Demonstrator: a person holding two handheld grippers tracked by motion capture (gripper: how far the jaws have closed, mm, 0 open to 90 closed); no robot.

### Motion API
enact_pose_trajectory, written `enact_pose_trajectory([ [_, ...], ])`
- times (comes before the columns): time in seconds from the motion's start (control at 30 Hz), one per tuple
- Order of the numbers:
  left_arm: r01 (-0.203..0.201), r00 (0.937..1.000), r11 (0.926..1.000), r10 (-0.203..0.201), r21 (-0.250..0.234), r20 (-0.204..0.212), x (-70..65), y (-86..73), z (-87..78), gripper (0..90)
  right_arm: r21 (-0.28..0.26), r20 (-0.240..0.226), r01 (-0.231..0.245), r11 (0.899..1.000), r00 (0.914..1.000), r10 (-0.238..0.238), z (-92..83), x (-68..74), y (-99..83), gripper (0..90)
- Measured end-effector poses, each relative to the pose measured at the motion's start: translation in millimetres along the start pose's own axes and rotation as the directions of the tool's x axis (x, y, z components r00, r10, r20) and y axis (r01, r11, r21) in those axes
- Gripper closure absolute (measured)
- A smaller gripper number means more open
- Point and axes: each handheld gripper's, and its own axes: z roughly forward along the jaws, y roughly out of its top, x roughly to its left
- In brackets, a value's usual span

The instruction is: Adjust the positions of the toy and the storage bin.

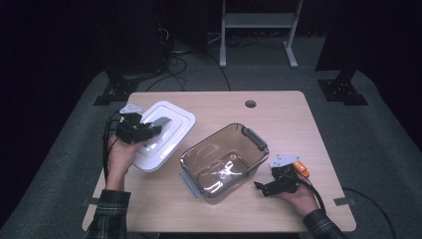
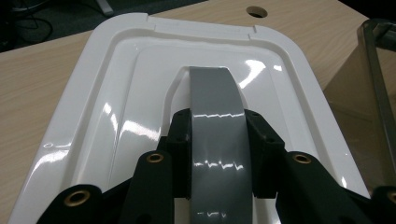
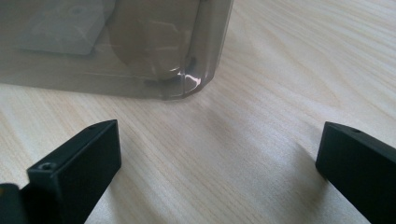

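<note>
Broadly, the wooden tabletop (image 1: 298, 119) is seen from above, with a round hole (image 1: 250, 104) near its far edge. Near its middle, a clear smoky container (image 1: 224, 162) with grey side latches is stood open, set askew. To its left, the white lid (image 1: 166, 132) is held tilted, its near edge lifted off the wood. The lid's grey handle (image 2: 217, 121) is clamped between the left tongs (image 2: 219, 154), whose black pads are pressed against both its sides. The right tongs (image 3: 219, 158) are rested just beside the container's near right corner, spread wide with only bare wood between them.
</note>
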Motion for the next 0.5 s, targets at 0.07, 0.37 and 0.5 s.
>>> enact_pose_trajectory([
  [0.07, 0.004, 1.0000, 1.0000, -0.004, 0.000, -0.008, 1.5, -1.6, 2.0, 66.4, 0.000, 0.000, 0.000, 1.000, 1.0000, 0.000, 0.0, 0.0, 0.0, 0.0],
  [0.37, 0.034, 0.9991, 0.9992, -0.034, 0.018, -0.024, 12.1, -11.8, 12.3, 66.4, 0.000, 0.000, 0.000, 1.000, 1.0000, 0.000, 0.0, 0.0, 0.0, 0.0],
  [0.5, 0.041, 0.9988, 0.9989, -0.040, 0.024, -0.030, 17.1, -16.6, 17.6, 66.4, 0.000, 0.000, 0.000, 1.000, 1.0000, 0.000, 0.0, 0.0, 0.0, 0.0],
])
